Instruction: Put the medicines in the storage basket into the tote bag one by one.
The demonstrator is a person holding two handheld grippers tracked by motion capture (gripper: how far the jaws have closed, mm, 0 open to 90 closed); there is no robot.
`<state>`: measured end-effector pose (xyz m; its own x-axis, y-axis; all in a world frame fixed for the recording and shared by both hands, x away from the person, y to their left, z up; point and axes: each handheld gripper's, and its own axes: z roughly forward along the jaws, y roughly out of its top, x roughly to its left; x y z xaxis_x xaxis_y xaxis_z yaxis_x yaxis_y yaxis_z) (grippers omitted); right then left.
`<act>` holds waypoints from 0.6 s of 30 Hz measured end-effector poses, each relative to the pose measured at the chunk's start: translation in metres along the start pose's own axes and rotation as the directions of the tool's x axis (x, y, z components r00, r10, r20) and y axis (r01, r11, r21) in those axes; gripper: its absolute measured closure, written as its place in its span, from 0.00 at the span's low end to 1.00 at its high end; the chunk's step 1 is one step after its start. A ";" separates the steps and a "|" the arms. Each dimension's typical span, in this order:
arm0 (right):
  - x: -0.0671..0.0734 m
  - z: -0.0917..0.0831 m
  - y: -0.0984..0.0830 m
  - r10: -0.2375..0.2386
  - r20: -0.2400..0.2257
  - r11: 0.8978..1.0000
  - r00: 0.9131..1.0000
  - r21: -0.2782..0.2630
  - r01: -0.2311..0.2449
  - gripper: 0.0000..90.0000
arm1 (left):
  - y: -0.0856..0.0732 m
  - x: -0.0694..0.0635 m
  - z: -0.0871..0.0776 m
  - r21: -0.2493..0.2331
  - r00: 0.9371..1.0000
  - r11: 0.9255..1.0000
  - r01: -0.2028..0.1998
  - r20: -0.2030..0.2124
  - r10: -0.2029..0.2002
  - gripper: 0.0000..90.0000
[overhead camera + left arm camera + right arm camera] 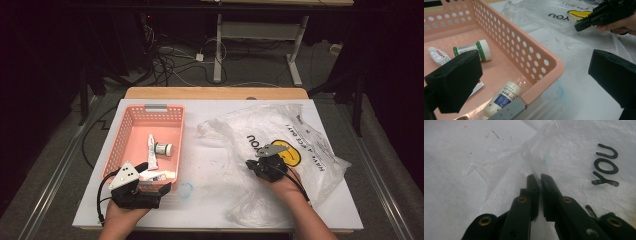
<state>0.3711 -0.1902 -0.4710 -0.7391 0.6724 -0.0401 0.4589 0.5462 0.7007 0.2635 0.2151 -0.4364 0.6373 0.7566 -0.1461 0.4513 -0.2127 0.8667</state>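
Pinching the bag's (280, 145) edge on the bench (215, 165), right of the basket (131, 131): right gripper (539, 178) clamped on plastic film. Left gripper (534, 75) wide, straddling the basket's corner, holding nothing. Next, probably: lift to open the bag's mouth without tearing.

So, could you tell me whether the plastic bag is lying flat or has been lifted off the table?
Lying flat: the plastic bag is spread, crumpled, across the table.
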 end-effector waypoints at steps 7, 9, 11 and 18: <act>-0.003 -0.007 -0.001 0.032 0.005 0.998 0.999 -0.060 -0.032 1.00 | 0.000 0.001 0.000 -0.002 1.000 1.000 -0.003 0.001 0.003 0.00; -0.004 -0.009 -0.001 0.037 0.006 0.996 0.999 -0.079 -0.036 1.00 | 0.000 0.002 0.000 -0.003 1.000 1.000 -0.003 0.000 0.003 0.00; -0.005 -0.012 -0.001 0.046 0.008 0.994 0.999 -0.098 -0.045 1.00 | 0.000 0.002 0.000 -0.001 1.000 1.000 -0.003 0.000 0.003 0.00; -0.008 -0.022 -0.001 0.067 0.023 0.986 0.997 -0.152 -0.063 1.00 | 0.000 0.001 -0.001 -0.001 1.000 1.000 -0.014 -0.006 0.014 0.00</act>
<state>0.3660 -0.2072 -0.4554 -0.6951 0.7189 -0.0089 0.4245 0.4203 0.8020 0.2633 0.2163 -0.4354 0.6397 0.7574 -0.1310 0.4419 -0.2230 0.8689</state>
